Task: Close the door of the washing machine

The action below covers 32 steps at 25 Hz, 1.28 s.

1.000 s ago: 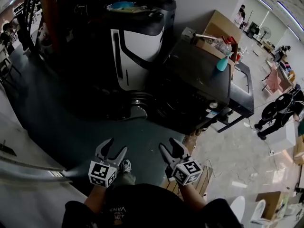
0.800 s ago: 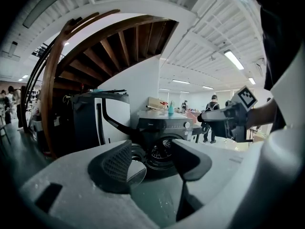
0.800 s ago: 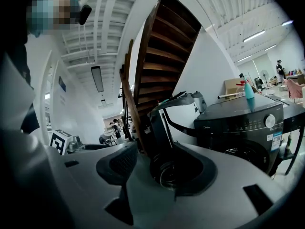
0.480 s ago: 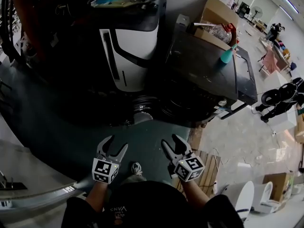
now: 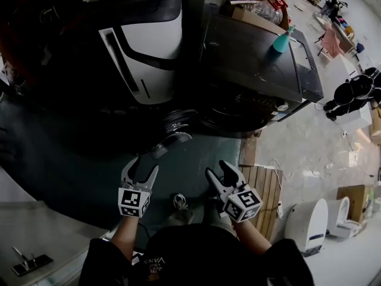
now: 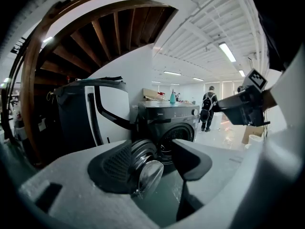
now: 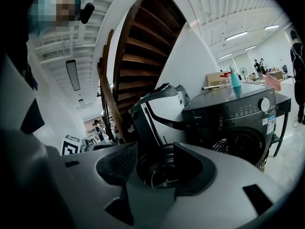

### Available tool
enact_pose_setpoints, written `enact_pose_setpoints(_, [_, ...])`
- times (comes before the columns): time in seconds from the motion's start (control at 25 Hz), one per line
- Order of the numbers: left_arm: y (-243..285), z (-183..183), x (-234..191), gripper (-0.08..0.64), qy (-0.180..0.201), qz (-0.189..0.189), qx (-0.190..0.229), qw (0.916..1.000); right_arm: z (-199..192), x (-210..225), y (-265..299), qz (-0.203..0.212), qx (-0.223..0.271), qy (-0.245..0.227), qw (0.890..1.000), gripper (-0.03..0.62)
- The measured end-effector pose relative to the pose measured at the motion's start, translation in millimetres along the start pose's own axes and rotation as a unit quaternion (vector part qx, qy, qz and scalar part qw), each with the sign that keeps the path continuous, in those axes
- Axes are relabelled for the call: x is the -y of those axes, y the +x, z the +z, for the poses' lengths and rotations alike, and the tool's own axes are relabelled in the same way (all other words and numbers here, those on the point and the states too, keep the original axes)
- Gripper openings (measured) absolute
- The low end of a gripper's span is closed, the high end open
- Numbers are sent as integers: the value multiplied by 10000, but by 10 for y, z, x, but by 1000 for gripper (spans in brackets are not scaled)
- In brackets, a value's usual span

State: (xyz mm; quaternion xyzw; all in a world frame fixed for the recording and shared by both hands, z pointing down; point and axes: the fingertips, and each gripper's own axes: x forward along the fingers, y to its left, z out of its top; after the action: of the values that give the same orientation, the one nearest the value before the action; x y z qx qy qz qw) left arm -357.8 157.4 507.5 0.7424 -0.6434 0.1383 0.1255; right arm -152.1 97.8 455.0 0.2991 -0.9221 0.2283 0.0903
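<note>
The dark front-loading washing machine stands ahead of me, its round door swung open to the left over the green floor. My left gripper is open, a short way in front of the door. In the left gripper view the door shows beyond the open left gripper, apart from it, with the drum opening to its right. My right gripper is open and empty, level with the left one. The right gripper view shows the door beyond its jaws and the washing machine at the right.
A white-and-black appliance stands left of the washer. A cardboard box and a teal bottle sit on the washer's top. A wooden pallet lies at my right. A wooden staircase rises behind. A person stands far off.
Both grippers have moved forward and a little down towards the open door. The washer and its door now lie closer to the grippers in the head view.
</note>
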Motion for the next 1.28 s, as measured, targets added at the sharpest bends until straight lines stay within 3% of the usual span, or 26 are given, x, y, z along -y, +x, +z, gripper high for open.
enact_pose_setpoints(0.2, [376, -242, -174, 256, 247, 6, -342, 9991, -108, 128, 87, 66, -260, 138, 9995, 215])
enact_pose_setpoints(0.36, [682, -404, -330, 257, 314, 17, -615, 9976, -143, 283, 181, 106, -461, -12, 9989, 213])
enact_pose_setpoints(0.64, [1164, -710, -638, 258, 228, 269, -1126, 9930, -254, 503, 395, 211, -714, -42, 9972, 204])
enact_pose_setpoints(0.88, [1548, -867, -916, 275, 304, 372, -1661, 9849, -313, 569, 512, 396, -969, 13, 9945, 202])
enact_pose_setpoints(1.12, [1878, -1032, -1037, 308, 732, 75, -2072, 9755, -372, 693, 472, 317, -1041, -27, 9941, 196])
enact_pose_setpoints(1.28, [1978, -1169, -1080, 327, 888, -125, -2542, 9630, -350, 755, 431, 159, -1093, 55, 9939, 196])
